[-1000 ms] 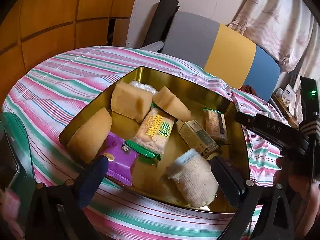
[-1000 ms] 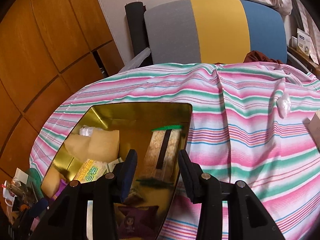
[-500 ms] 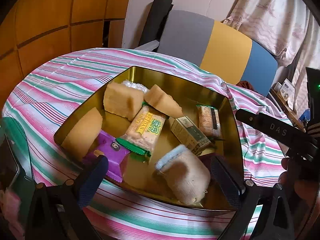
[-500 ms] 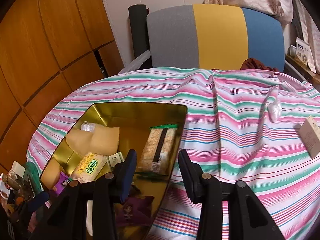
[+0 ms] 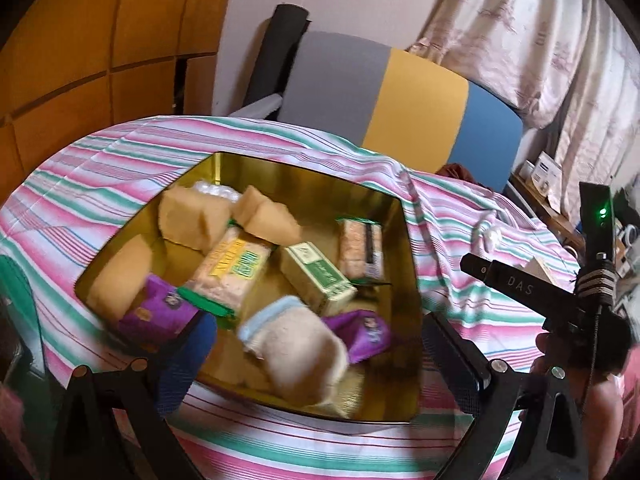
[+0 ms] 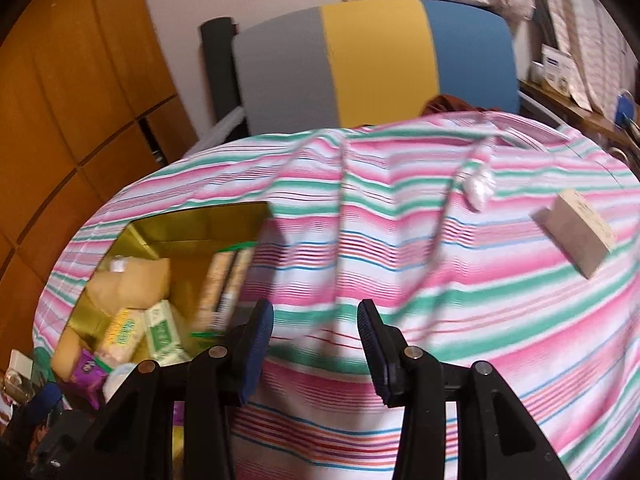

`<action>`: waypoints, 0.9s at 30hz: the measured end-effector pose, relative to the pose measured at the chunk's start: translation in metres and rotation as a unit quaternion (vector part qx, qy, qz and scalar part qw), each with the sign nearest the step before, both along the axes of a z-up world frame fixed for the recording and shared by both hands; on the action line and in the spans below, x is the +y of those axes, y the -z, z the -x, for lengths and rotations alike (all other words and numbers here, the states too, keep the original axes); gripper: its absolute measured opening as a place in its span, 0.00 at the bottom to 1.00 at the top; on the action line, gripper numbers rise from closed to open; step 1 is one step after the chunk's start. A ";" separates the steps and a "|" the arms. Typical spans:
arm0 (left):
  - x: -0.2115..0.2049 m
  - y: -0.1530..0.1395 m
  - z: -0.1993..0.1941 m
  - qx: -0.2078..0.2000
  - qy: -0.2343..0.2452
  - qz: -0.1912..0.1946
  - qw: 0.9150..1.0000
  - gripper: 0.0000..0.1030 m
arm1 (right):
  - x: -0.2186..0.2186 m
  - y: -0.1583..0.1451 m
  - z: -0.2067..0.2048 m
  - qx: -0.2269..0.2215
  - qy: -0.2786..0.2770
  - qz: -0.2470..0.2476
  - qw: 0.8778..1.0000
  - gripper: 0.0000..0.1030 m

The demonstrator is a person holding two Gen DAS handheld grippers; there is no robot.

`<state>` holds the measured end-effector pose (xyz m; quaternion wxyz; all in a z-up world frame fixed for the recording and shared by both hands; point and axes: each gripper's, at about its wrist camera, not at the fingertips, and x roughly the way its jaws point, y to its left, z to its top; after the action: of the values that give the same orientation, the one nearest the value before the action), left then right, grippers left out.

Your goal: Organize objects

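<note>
The right gripper (image 6: 314,344), fingers parted and empty, faced the tan box (image 6: 576,236); fetching it for the gold tin (image 5: 404,280) probably came next. The left gripper (image 5: 316,360) hung open.

A gold tin (image 5: 404,240) sits on a cloth (image 6: 400,240) striped pink, green and white. Inside the tin lie tan sponges (image 5: 192,220), purple packets (image 5: 156,312) and a green-and-white box (image 5: 316,276). Behind the tin, the chair (image 6: 376,60) is grey, yellow and blue.
</note>
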<state>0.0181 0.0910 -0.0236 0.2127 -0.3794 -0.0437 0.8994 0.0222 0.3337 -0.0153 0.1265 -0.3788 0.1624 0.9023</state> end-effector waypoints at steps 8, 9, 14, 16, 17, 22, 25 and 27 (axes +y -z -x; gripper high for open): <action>0.046 -0.002 -0.018 -0.003 0.070 0.015 0.997 1.00 | 0.057 0.023 -0.036 -0.025 0.055 0.003 0.998 0.44; 0.052 -0.003 -0.020 -0.003 0.080 0.018 0.997 1.00 | 0.066 0.028 -0.042 -0.031 0.063 0.003 0.998 0.44; 0.085 -0.004 -0.035 0.002 0.127 0.043 0.991 1.00 | 0.104 0.044 -0.071 -0.036 0.086 0.002 0.996 0.45; 0.097 -0.002 -0.039 -0.001 0.145 0.049 0.988 1.00 | 0.123 0.045 -0.083 -0.033 0.093 -0.007 0.995 0.49; 0.102 -0.001 -0.041 -0.004 0.152 0.053 0.987 1.00 | 0.131 0.044 -0.086 -0.032 0.097 -0.015 0.995 0.55; 0.126 0.004 -0.049 -0.013 0.180 0.066 0.981 1.00 | 0.186 0.017 -0.096 -0.006 0.132 -0.074 0.989 0.66; 0.135 0.006 -0.054 -0.015 0.191 0.074 0.979 1.00 | 0.219 0.004 -0.095 0.009 0.148 -0.088 0.985 0.70; 0.139 0.008 -0.056 -0.016 0.196 0.080 0.977 1.00 | 0.239 0.002 -0.089 0.012 0.155 -0.090 0.984 0.70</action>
<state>0.0740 0.2300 -0.0315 0.3533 -0.4108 0.0999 0.8345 0.1110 0.5726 -0.0172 0.2960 -0.3255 0.1386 0.8873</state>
